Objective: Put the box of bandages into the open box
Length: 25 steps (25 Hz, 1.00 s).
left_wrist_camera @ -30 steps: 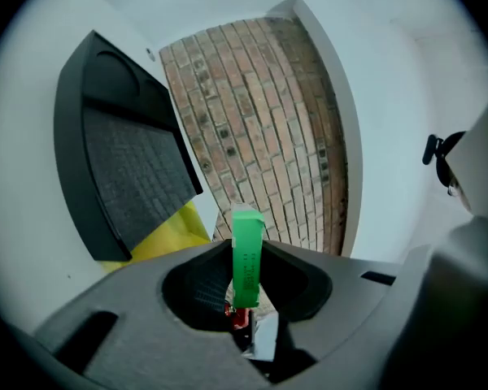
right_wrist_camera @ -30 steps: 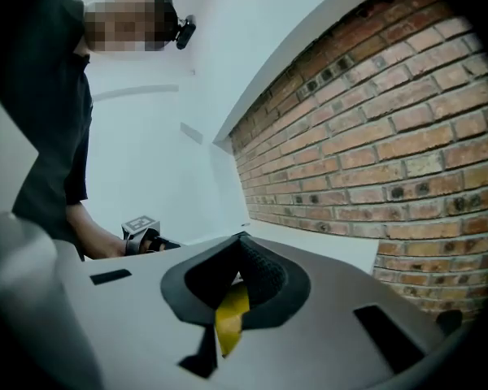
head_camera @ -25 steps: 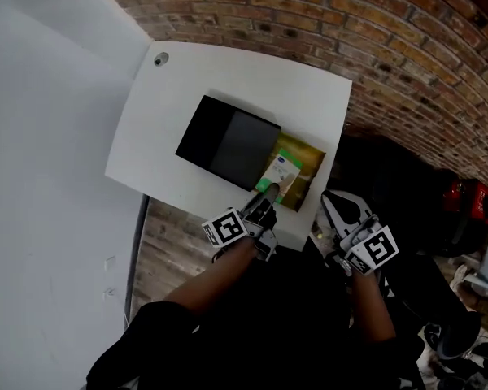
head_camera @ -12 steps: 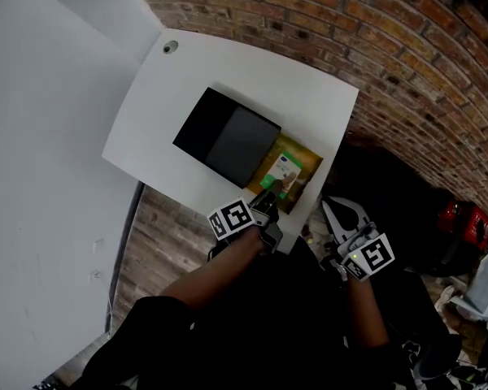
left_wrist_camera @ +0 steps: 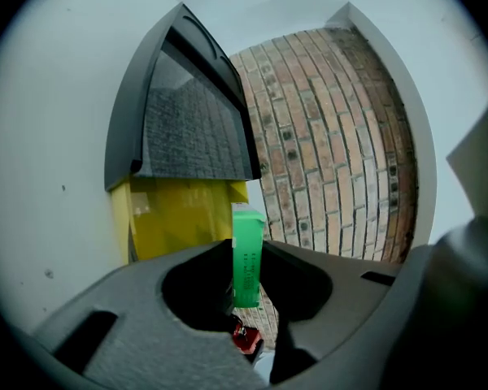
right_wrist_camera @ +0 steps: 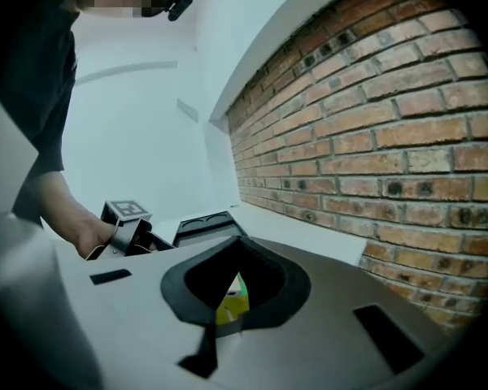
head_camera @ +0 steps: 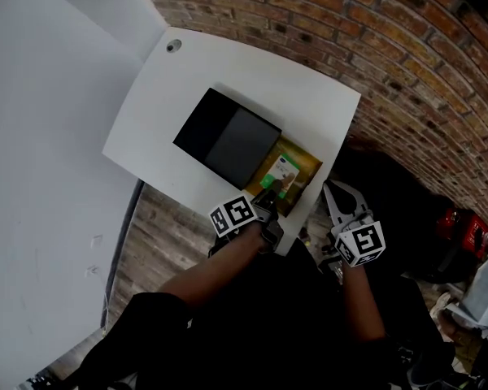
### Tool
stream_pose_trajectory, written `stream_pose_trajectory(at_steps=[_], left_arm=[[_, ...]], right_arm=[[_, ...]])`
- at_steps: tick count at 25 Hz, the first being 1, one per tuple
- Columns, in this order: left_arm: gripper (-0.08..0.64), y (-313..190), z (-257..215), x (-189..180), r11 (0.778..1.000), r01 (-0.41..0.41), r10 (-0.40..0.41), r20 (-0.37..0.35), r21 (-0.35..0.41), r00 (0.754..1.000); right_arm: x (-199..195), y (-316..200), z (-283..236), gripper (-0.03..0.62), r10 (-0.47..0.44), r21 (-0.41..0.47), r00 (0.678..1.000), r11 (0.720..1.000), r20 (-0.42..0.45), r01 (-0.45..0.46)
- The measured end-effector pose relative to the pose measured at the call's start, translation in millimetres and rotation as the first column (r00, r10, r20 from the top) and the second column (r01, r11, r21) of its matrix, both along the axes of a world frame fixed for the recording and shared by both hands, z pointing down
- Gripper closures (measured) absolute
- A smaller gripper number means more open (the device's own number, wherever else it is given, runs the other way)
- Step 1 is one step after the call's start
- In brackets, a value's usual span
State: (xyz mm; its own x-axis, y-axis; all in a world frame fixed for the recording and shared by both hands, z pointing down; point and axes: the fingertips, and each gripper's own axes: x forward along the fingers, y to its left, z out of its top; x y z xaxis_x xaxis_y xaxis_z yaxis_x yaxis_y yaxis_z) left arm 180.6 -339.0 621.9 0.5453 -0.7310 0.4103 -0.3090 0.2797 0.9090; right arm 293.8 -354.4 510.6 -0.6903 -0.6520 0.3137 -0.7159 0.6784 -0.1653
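Observation:
The green and white box of bandages (head_camera: 281,172) sits in the yellow inside of the open box (head_camera: 307,164), whose black lid (head_camera: 228,136) is folded back over the table. My left gripper (head_camera: 268,194) is shut on the near end of the bandage box. In the left gripper view its green edge (left_wrist_camera: 246,250) stands between the jaws, with the yellow box (left_wrist_camera: 179,218) and the lid (left_wrist_camera: 191,120) behind. My right gripper (head_camera: 336,192) hangs off the table's right edge, shut and holding nothing.
The white table (head_camera: 228,63) is small, with a round hole (head_camera: 173,46) at its far left corner. A brick wall (head_camera: 407,47) runs behind and to the right. A white wall (head_camera: 49,120) is at the left. Brick floor shows below the table's near edge.
The left gripper keeps its hold on the bandage box at the open box, hardly moved. The right gripper has drifted a little up towards the table's edge.

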Motion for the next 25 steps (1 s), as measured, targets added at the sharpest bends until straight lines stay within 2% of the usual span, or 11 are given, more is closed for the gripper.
stream_pose_trajectory(at_steps=[4,9,12,21,25], left_arm=[[0.468,-3.1,3.9,-1.0,0.999,0.021,-0.021,-0.006,-0.029,1.0],[0.466,-4.6,8.1,0.5,0.998,0.013,-0.014,-0.007,-0.063,1.0],[0.442,-4.7,9.6,0.5,0.997,0.015,-0.016,-0.005,-0.077,1.0],[0.294,3.6,9.2,2.3,0.993,0.012,-0.014,-0.02,-0.117,1.0],[0.236,6.7,7.8,3.2,0.991,-0.016,0.015,-0.012,-0.136,1.0]], right_arm=[[-5.6,-0.1,-1.4,0.586,-0.036,0.005,0.999,0.999,0.011,0.036],[-7.4,5.7,4.0,0.586,-0.041,-0.011,0.999,0.999,0.02,0.042],[-6.1,6.4,4.7,0.586,-0.04,-0.015,0.999,0.999,0.028,0.04],[-5.0,8.7,4.8,0.586,-0.041,-0.018,0.998,0.999,0.037,0.041],[-8.6,9.7,5.5,0.586,-0.045,-0.024,0.998,0.999,0.049,0.046]])
